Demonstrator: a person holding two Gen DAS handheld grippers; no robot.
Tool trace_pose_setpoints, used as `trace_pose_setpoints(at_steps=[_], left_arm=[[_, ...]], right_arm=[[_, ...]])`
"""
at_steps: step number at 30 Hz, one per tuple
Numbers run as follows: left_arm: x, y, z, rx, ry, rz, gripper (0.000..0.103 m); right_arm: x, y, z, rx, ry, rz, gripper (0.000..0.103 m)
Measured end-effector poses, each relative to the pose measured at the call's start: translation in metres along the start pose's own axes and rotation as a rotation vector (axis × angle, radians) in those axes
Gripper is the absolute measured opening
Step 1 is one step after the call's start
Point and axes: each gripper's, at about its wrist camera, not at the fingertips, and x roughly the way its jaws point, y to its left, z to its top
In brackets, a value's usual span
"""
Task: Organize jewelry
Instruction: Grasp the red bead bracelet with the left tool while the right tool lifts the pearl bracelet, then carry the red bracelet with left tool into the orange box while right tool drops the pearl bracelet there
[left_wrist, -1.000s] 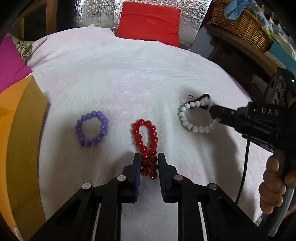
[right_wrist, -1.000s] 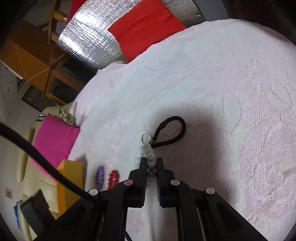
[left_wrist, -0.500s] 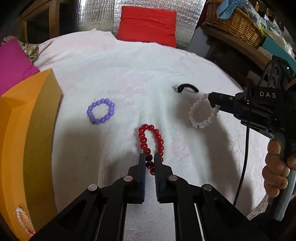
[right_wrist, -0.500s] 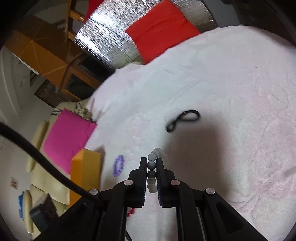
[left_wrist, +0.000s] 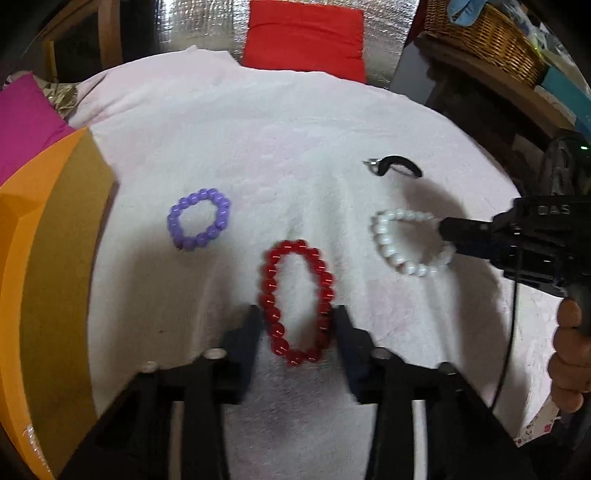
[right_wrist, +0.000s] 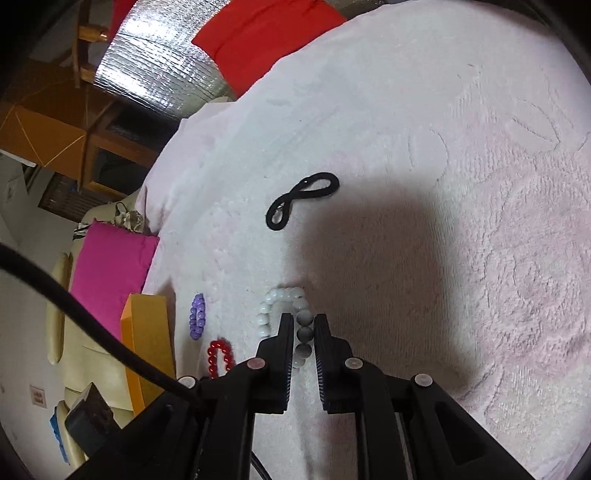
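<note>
White towel (left_wrist: 295, 147) background. Left gripper (left_wrist: 297, 325) spread wide around the red bracelet (left_wrist: 295, 299); right gripper (right_wrist: 304, 334) pinching the white bracelet (right_wrist: 280, 306). Purple bracelet (left_wrist: 199, 218) and black loop (right_wrist: 301, 201) beyond the jaws, untouched; sorting apparently incomplete.

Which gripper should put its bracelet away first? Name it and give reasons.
Right, probably. The right gripper is shut on the white bracelet beads, ready to carry. The left gripper is open, with the red bracelet lying loose on the cloth between its fingers, so it must close first.
</note>
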Motion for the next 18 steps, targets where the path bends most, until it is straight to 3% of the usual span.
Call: trace_pose_setpoints(at_steps=[3, 6, 11, 18], left_arm=[[0.000, -0.003, 0.000, 0.015, -0.013, -0.005, 0.014], [-0.006, 0.001, 0.000, -0.005, -0.026, -0.029, 0.010], [-0.024, 0.002, 0.000, -0.024, -0.068, -0.068, 0.010], [-0.072, 0.006, 0.001, -0.062, -0.161, -0.111, 0.010]], right_arm=[[0.005, -0.003, 0.001, 0.013, -0.001, 0.013, 0.014], [0.005, 0.004, -0.001, -0.030, -0.016, 0.048, 0.012], [-0.006, 0.034, -0.008, -0.148, -0.073, 0.118, 0.008], [-0.013, 0.058, -0.017, -0.204, -0.109, 0.208, 0.008]])
